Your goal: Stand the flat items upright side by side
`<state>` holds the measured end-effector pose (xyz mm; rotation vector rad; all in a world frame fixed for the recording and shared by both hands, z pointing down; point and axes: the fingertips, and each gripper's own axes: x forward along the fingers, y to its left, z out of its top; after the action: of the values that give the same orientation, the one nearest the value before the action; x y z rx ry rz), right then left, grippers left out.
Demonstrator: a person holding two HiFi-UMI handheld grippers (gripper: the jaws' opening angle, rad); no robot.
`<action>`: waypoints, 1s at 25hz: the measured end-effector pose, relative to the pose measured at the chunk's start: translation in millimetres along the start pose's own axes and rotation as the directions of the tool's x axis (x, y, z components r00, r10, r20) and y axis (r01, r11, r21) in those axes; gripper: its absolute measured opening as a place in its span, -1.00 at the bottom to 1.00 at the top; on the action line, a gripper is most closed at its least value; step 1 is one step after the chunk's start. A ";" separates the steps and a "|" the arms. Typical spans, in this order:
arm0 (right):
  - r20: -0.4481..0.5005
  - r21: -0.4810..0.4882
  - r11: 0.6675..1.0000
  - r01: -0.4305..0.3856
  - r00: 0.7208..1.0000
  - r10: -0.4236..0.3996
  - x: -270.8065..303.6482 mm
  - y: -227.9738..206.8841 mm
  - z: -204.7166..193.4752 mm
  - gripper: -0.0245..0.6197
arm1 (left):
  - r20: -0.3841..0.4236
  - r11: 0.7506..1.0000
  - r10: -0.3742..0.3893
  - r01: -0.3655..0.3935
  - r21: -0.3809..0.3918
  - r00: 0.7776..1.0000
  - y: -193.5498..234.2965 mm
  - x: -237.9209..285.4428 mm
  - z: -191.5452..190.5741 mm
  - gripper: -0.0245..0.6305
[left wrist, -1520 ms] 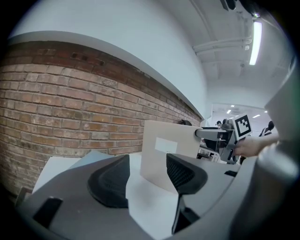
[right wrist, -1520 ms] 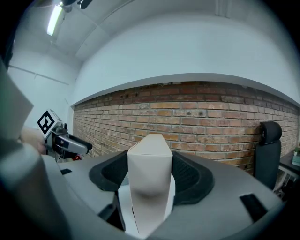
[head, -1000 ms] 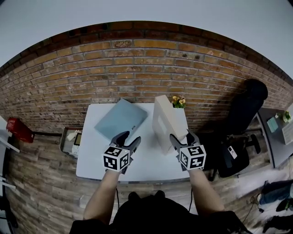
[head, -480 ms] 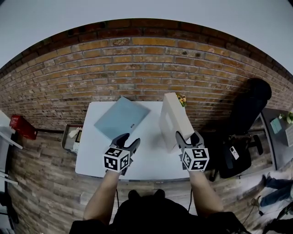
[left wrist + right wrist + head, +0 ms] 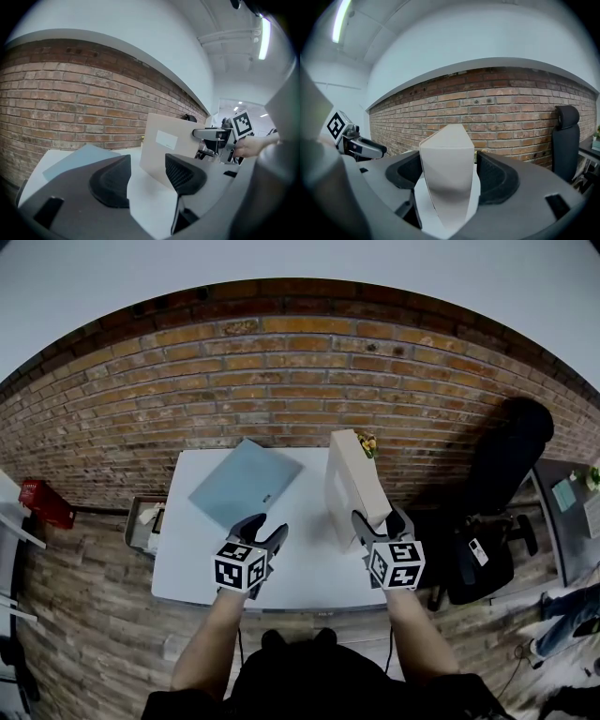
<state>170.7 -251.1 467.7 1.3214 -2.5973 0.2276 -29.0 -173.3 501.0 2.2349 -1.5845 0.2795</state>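
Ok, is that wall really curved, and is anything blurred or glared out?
Head view: fisheye bows the wall; table and box sharp. Left gripper view: ceiling light flares top right. Right gripper view: the close box bulges, slightly soft.

White flat box (image 5: 349,488) upright on edge, grey-blue flat case (image 5: 246,486) lying flat to its left

This looks like an office or studio workroom — a bare brick wall (image 5: 281,381) runs behind a plain white table (image 5: 314,568) on a wood-plank floor (image 5: 84,615). A black swivel chair (image 5: 502,474) stands at the table's right, near a second desk (image 5: 562,531) with small things on it. A bin (image 5: 142,526) sits just beside the table's left end. Overhead — a white ceiling with a strip light (image 5: 266,33).
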 end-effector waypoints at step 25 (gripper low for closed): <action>0.392 -0.010 1.000 0.004 0.920 0.000 -90.0 -9.2 86.7 -0.73 | 0.098 0.991 0.093 -0.102 0.082 0.991 -5.8 -14.2 32.3 -0.45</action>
<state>218.9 -206.9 360.8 1.4978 -2.9139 -0.0619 -30.3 -173.0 465.3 2.2694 -1.7660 0.2789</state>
